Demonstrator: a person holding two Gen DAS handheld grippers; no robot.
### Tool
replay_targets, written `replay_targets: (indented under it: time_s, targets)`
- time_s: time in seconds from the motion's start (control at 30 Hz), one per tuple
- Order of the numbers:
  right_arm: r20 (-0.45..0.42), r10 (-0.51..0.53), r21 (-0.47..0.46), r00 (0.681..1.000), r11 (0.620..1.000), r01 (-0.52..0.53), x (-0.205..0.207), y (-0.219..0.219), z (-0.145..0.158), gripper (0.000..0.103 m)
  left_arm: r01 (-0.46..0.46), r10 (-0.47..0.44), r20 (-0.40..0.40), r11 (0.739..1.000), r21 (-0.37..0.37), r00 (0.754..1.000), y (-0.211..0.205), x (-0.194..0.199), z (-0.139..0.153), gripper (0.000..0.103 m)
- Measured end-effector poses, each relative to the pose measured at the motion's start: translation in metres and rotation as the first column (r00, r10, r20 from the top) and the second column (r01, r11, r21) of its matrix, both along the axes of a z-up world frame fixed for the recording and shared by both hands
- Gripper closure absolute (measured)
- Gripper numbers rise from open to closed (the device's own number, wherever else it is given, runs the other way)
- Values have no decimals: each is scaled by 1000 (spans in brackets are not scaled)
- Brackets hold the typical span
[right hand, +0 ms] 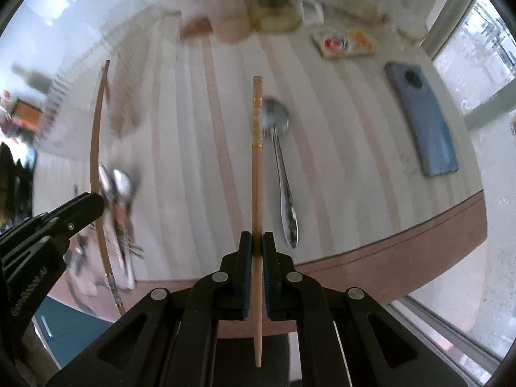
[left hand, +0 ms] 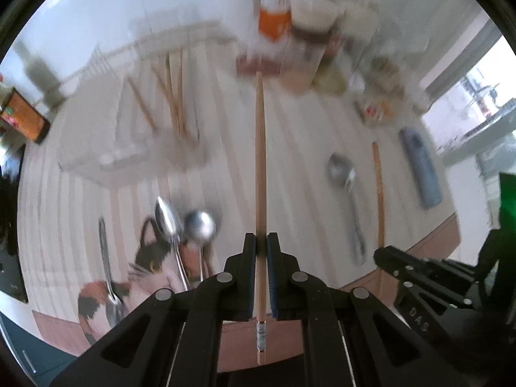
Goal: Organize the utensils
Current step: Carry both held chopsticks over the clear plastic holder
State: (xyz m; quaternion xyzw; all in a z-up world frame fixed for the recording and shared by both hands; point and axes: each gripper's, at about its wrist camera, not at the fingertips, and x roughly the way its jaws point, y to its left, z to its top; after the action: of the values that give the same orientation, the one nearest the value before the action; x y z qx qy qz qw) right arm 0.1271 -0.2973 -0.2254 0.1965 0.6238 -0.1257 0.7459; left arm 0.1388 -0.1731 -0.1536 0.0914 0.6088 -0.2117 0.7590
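My left gripper [left hand: 261, 242] is shut on a wooden chopstick [left hand: 260, 161] that points forward above the striped tablecloth. My right gripper [right hand: 257, 242] is shut on a second chopstick [right hand: 257, 167] with gold bands near its far end. A clear utensil holder [left hand: 142, 129] with several chopsticks stands at the left. Two spoons [left hand: 183, 229] and a fork [left hand: 108, 267] lie on a cat-print mat [left hand: 145, 271]. Another spoon [right hand: 280, 161] lies just right of my right chopstick; it also shows in the left wrist view [left hand: 345, 187]. The left gripper shows at the left of the right wrist view [right hand: 80, 206].
A blue phone [right hand: 422, 119] lies at the right near the table edge [right hand: 419, 225]. Bottles and jars [left hand: 303, 16] crowd the back of the table. A small packet [right hand: 345, 43] lies behind the phone. A window is on the right.
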Motion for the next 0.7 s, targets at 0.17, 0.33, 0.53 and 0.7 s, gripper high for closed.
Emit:
replay_targets:
  time_s: [0.17, 0.33, 0.53, 0.7]
  targets:
    - [109, -8, 29, 994, 1000, 5, 31, -10, 46, 97, -40, 43, 49, 997, -71, 998, 13, 36, 50, 99]
    - [212, 17, 71, 977, 997, -33, 88, -1, 86, 97, -117, 126, 102, 989, -92, 987, 48, 88, 88, 99]
    - [280, 78, 148, 957, 981, -123, 185, 30, 106, 97, -232, 238, 77, 969, -83, 968, 90, 145, 93, 99]
    - [213, 152, 195, 965, 961, -194, 266, 61, 83, 97, -279, 280, 7, 959, -45, 960, 107, 192, 69, 99]
